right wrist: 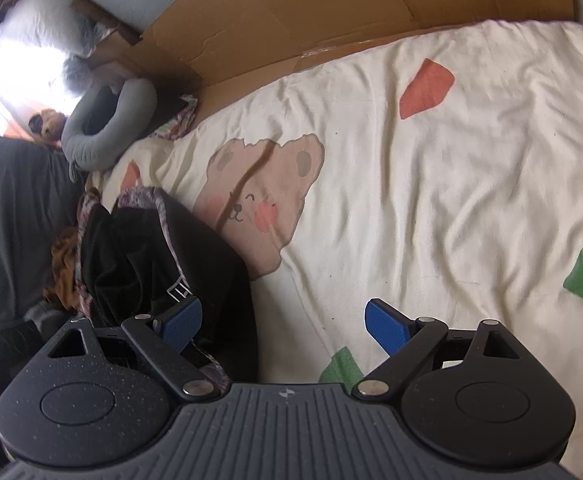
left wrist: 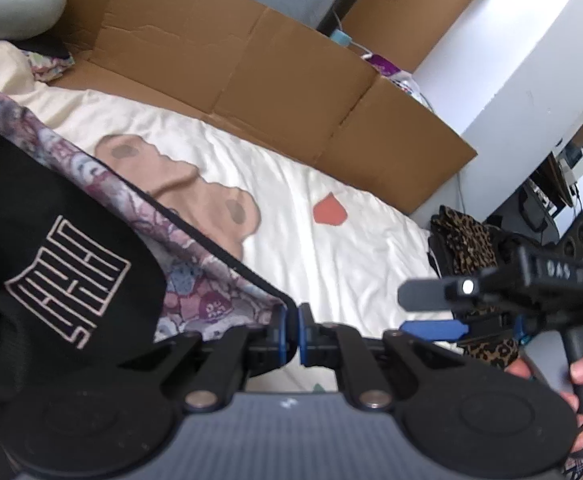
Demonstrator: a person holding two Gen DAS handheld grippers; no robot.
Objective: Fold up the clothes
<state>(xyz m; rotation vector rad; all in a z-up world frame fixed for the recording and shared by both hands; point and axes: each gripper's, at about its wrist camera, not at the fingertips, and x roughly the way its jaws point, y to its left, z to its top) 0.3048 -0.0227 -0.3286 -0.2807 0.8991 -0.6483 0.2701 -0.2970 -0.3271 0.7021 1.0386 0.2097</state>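
The fingers of the left gripper [left wrist: 294, 330] were pressed together on a corner of the garment [left wrist: 63, 248], a black piece with a pale geometric emblem and a floral-printed lining, pinching its dark hem between the blue pads so that the cloth hung from them and stretched back toward the left of the left wrist view. The fingers of the right gripper [right wrist: 283, 322] stood wide apart and held nothing; in the left wrist view that gripper hung to the right, near the left one but clear of the cloth.

In the right wrist view the rest of the garment lay heaped near the left edge of the bed [right wrist: 471, 168], bunched and creased, with the lining showing along its rim. The cream sheet, printed with a bear [right wrist: 263, 196] and coloured patches, stretched bare across the middle and toward the right edge. Flattened cardboard [left wrist: 251, 68] leaned along the far edge of the bed, a grey neck pillow [right wrist: 107, 128] sat near the far left corner, and a leopard-print cloth [left wrist: 465, 240] lay beyond the bed's end.

By my reading the fold was barely begun: one corner was in hand, the garment was not yet spread flat, and no crease was visible. The spreading, the second grasp and every fold appeared to remain.
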